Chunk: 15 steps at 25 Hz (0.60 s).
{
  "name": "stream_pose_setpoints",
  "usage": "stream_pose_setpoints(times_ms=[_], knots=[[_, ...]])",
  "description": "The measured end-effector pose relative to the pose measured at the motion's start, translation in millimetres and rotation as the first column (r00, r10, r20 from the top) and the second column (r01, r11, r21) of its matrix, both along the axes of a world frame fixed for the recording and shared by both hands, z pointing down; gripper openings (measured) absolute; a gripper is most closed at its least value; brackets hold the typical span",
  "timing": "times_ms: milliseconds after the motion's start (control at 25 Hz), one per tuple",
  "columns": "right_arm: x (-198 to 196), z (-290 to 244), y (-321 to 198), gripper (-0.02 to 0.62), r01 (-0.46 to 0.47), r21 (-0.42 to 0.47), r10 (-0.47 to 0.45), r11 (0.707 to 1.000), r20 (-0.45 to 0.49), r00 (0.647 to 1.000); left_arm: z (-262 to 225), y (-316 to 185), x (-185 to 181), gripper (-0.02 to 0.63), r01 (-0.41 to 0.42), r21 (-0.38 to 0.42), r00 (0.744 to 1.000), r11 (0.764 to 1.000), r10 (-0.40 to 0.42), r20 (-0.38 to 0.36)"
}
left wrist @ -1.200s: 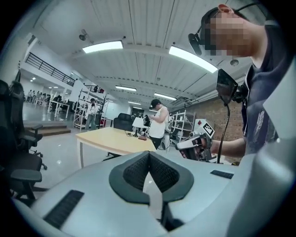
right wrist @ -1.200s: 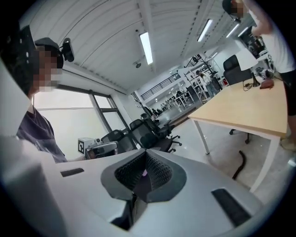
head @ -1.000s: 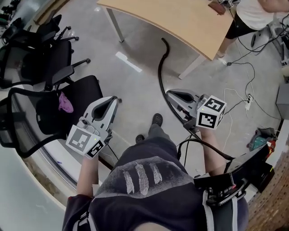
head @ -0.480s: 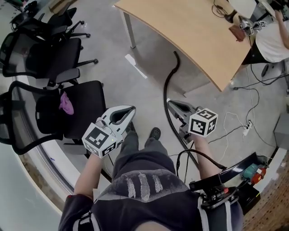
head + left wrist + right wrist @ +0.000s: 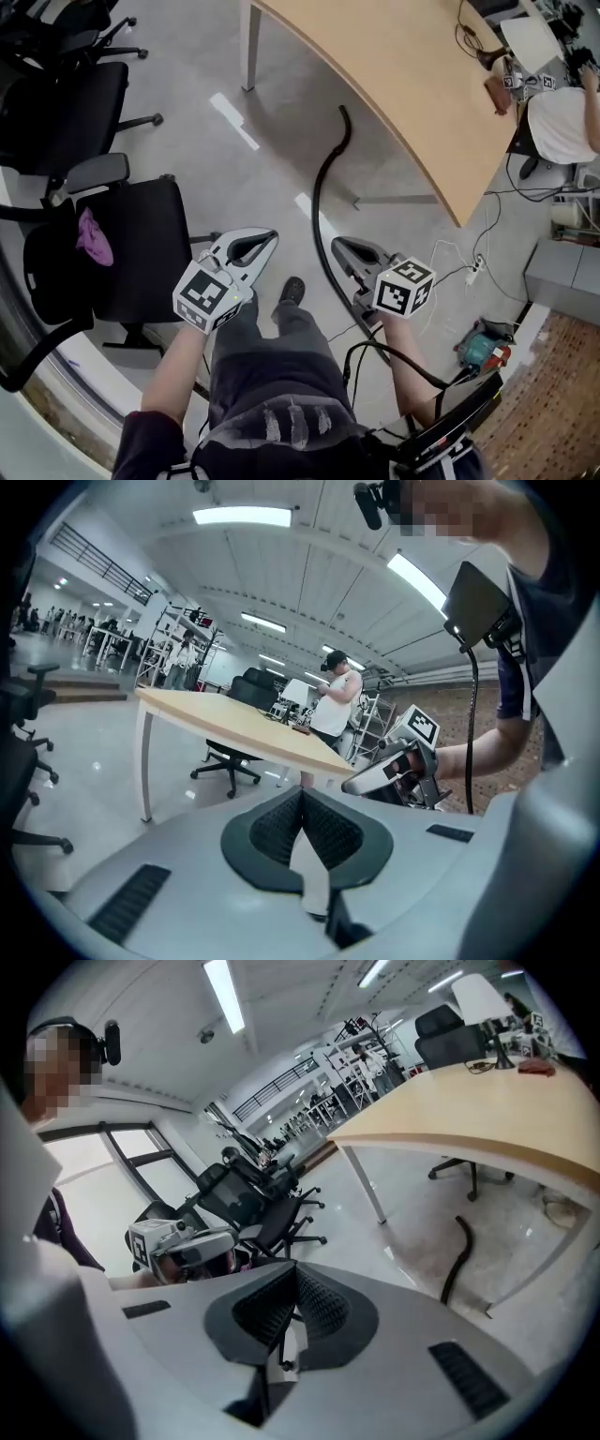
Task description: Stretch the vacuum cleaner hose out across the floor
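Holding both grippers low ahead of your legs, you have each claw pressed together with nothing between its pads; the left gripper (image 5: pixel 270 236) and the right gripper (image 5: pixel 336 247) each confirm this in their own views. Only the head view shows the vacuum cleaner hose (image 5: pixel 321 187) at length: it lies on the floor (image 5: pixel 187 141), passes just beside the right gripper, and curves away to end under the table (image 5: pixel 403 84). The right gripper view shows only that far end. The head view alone shows the purple cloth (image 5: pixel 94 236) on the black chair (image 5: pixel 141 234) at your left. The left gripper view shows a person (image 5: pixel 333 705) standing behind the table.
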State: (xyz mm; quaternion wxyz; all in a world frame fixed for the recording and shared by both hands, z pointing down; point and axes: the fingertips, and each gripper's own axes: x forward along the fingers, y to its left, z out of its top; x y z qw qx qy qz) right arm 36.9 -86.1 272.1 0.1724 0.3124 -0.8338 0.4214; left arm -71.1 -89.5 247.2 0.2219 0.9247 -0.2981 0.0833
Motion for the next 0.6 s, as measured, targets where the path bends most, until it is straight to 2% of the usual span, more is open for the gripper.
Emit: stream_pose_setpoints(times_ms=[120,320,520,600], knots=[[-13,37,-7,0.003,0.0,-0.065,-0.001,0.998,-0.017,1.0,41,-16,-14,0.006,-0.036,-0.043,0.999,0.998,0.037,0.025],[-6,122,-31,0.003,-0.031,-0.156,0.02,0.987,-0.07,0.997,108,-30,-13,0.006,-0.068,-0.113,0.996,0.991,0.074,0.047],[21,246,-65,0.003,-0.113,-0.194,0.085,0.974,-0.148,0.985,209,-40,-7,0.006,0.027,-0.205,1.0,0.978,-0.023,0.018],[35,295,-80,0.003,-0.151,-0.202,0.114,0.968,-0.181,0.977,253,-41,5,0.006,0.036,-0.24,0.999,0.97,-0.037,-0.002]])
